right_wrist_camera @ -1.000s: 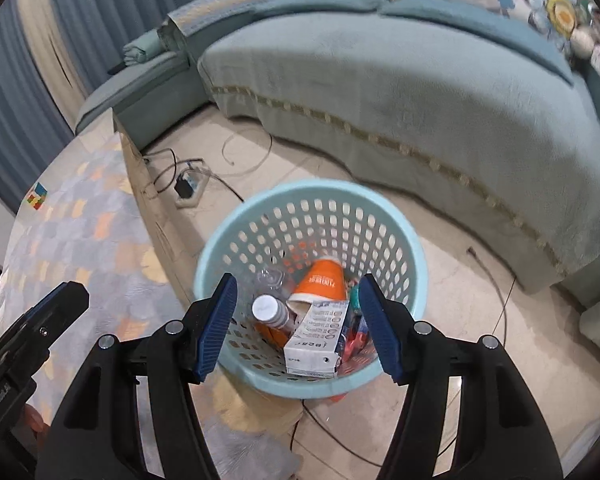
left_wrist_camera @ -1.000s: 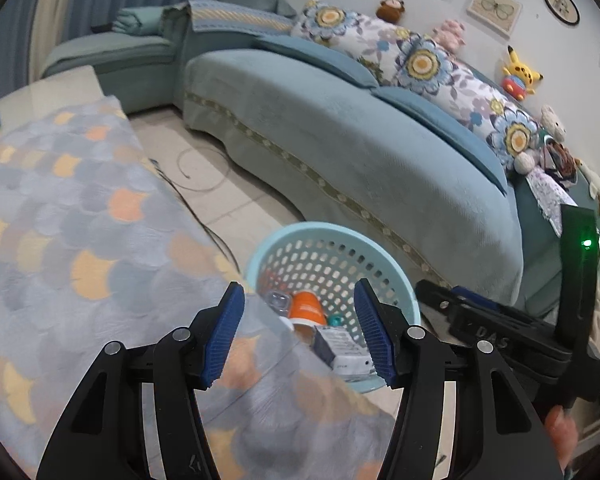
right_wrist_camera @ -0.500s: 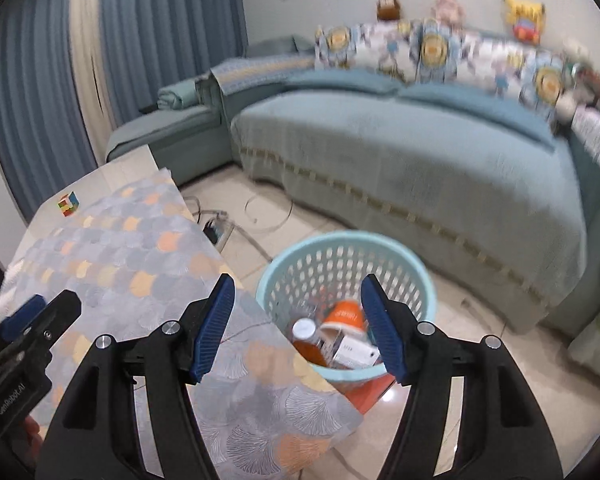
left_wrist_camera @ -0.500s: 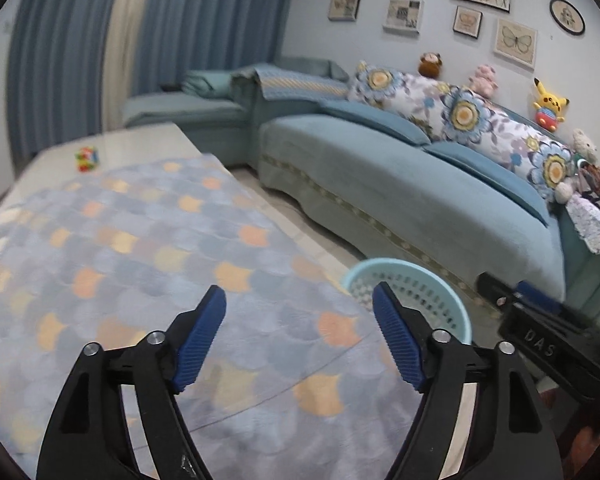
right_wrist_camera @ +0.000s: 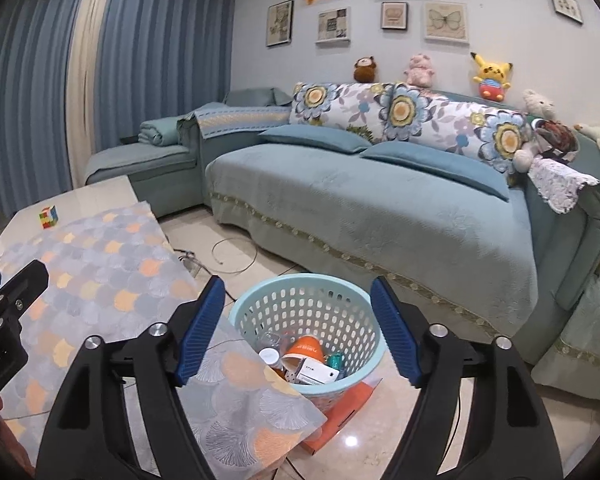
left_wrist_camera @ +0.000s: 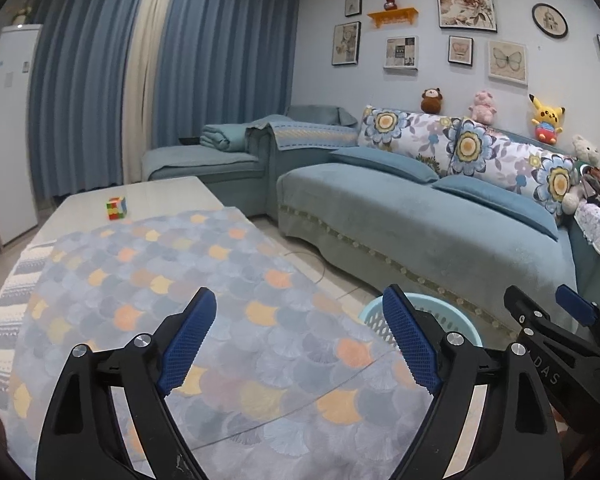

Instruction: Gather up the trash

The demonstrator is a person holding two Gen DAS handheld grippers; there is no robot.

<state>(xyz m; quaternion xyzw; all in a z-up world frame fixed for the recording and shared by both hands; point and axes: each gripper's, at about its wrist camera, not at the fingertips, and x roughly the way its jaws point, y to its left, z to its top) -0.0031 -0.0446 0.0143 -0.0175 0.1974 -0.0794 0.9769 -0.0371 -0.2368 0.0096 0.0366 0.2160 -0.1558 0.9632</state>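
Note:
A light blue perforated basket [right_wrist_camera: 324, 292] stands on the floor by the table corner, holding an orange cup [right_wrist_camera: 306, 350], a white box [right_wrist_camera: 316, 374], a bottle with a white cap [right_wrist_camera: 269, 356] and other trash. Its rim shows in the left wrist view [left_wrist_camera: 460, 320]. My right gripper [right_wrist_camera: 298, 330] is open and empty, held above and in front of the basket. My left gripper [left_wrist_camera: 300, 336] is open and empty over the table with the scale-patterned cloth [left_wrist_camera: 160, 280]. The right gripper's body also shows in the left wrist view [left_wrist_camera: 556, 344].
A Rubik's cube [left_wrist_camera: 117, 208] sits at the table's far end, also in the right wrist view [right_wrist_camera: 48, 217]. A teal sofa [right_wrist_camera: 380, 208] with flowered cushions and plush toys runs behind the basket. Cables [right_wrist_camera: 236, 256] lie on the floor. An orange item [right_wrist_camera: 340, 404] lies under the basket.
Both grippers have pulled back and tilted up from the basket. The view now takes in the room, the table and the wall. Both stayed open and empty.

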